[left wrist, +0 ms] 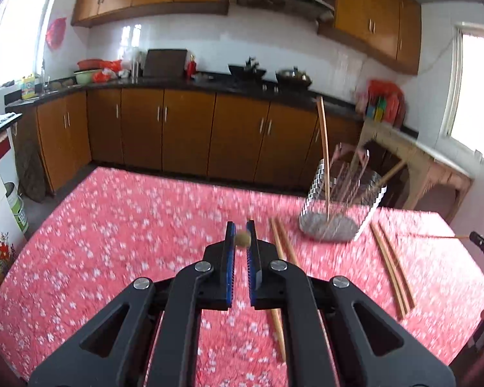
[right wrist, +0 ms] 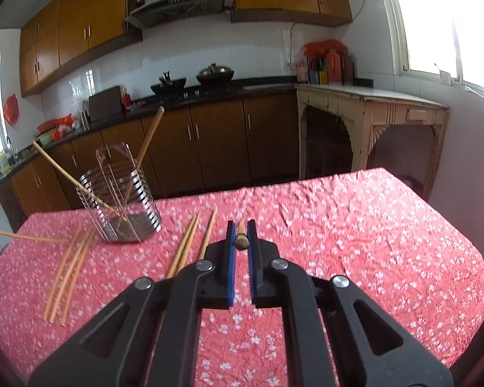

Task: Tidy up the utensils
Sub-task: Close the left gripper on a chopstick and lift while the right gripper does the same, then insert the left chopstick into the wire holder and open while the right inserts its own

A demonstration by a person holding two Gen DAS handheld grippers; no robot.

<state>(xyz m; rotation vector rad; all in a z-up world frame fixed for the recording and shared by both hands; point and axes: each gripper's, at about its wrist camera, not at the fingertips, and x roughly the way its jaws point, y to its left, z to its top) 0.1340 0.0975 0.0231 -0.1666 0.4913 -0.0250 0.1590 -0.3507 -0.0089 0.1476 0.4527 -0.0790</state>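
Left gripper [left wrist: 241, 238] level above the counter [left wrist: 113, 232], clenched on a chopstick [left wrist: 243, 238] end-on, right gripper [right wrist: 241, 238] likewise grasping another chopstick [right wrist: 241, 237], wire utensil holder [right wrist: 121, 208] beyond.

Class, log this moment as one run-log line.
left claw: shut on chopstick | right claw: shut on chopstick | holder: two chopsticks | tablecloth: loose chopsticks

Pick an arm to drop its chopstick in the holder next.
Left, narrowly. The left gripper and right gripper are each shut on a chopstick. The left chopstick ends close beside the holder; the right chopstick seems to end slightly farther off.
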